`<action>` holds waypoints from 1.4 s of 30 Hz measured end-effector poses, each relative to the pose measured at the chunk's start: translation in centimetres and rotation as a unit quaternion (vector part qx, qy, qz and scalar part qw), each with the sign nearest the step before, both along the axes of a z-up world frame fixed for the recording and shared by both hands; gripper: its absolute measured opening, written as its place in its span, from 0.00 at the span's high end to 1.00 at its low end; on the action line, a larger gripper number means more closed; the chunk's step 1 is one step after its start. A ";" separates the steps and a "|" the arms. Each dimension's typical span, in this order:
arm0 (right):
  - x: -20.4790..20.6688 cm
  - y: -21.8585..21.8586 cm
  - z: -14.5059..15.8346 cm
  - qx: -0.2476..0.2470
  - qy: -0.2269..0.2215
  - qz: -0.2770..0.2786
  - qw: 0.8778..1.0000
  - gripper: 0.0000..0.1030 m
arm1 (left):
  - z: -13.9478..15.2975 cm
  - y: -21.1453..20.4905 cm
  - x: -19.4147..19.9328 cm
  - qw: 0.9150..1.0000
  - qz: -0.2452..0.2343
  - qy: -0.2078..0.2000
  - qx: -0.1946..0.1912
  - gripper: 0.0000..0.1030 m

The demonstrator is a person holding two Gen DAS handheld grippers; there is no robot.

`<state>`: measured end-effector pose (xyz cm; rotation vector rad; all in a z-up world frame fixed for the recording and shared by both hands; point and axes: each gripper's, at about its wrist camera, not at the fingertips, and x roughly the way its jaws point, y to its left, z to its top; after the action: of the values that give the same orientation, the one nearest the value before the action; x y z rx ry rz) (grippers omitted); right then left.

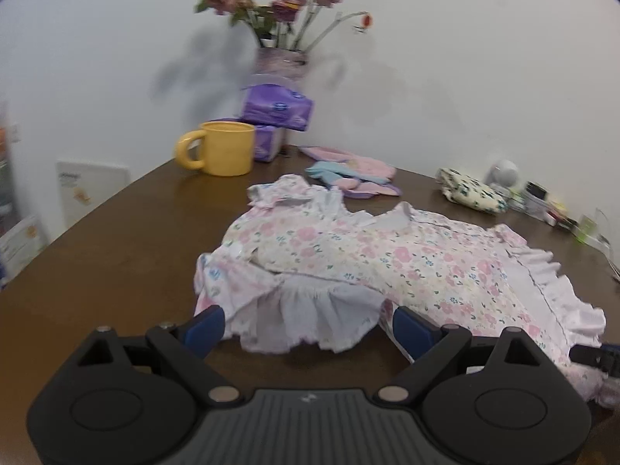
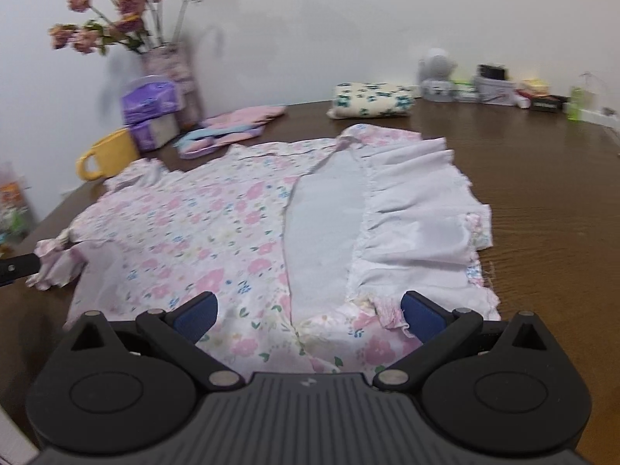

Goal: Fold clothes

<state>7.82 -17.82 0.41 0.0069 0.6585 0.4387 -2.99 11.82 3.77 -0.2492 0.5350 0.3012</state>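
soft floral dress point(image 2: 201, 228) w/ white ruffled hem, flat on wood table point(image 2: 542, 201), just ahead of both wide-open grippers, l point(image 1: 308, 329) & r point(image 2: 308, 312)

Bare counter point(image 2: 542, 201) lay open right of the floral dress point(image 2: 201, 224). Behind it a yellow mug point(image 1: 226, 147), purple tissue packs point(image 1: 277, 106), folded clothes point(image 1: 356, 176) and a vase point(image 1: 281, 60) crowded the far edge.

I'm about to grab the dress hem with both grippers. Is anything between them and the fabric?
Nothing visible is. The left gripper is open at the pink floral dress and its white ruffled edge; the right gripper is open over the same dress. The yellow mug sits farther back.
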 end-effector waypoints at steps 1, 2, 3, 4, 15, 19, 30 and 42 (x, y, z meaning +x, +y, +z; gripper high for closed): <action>-0.1 0.3 0.2 -0.006 -0.003 -0.010 1.000 0.00 | -0.1 0.4 0.4 1.000 -0.010 0.003 0.002 0.09; -0.3 0.5 0.4 -0.009 -0.007 -0.018 1.000 0.00 | -0.2 0.7 0.8 1.000 -0.020 0.007 0.004 0.09; -0.4 0.6 0.6 -0.010 -0.009 -0.024 1.000 0.00 | -0.3 0.8 1.0 0.999 -0.030 0.009 0.009 0.09; -0.5 0.7 0.7 -0.009 -0.011 -0.028 1.000 0.00 | -0.4 0.9 1.2 0.999 -0.040 0.012 0.014 0.09; -0.4 1.3 0.2 -0.015 -0.010 -0.028 0.999 0.00 | -0.5 -1.1 1.1 0.997 -0.073 -0.017 0.033 0.09; -1.1 1.8 0.6 -0.027 -0.016 0.000 1.000 0.01 | 0.3 -3.1 1.1 0.989 -0.143 -0.032 0.038 0.11; -3.3 1.2 -0.8 -0.073 -0.011 0.021 0.997 0.31 | -2.6 -8.3 3.2 0.958 -0.271 0.050 0.083 0.65; -3.1 -1.0 0.1 -0.048 -0.021 0.043 0.998 0.34 | -0.9 -7.3 3.0 0.974 -0.216 0.027 0.067 0.67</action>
<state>4.67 -18.86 0.54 -0.1215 0.6404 0.4874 -0.04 4.49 2.86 0.0099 0.6054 -0.0811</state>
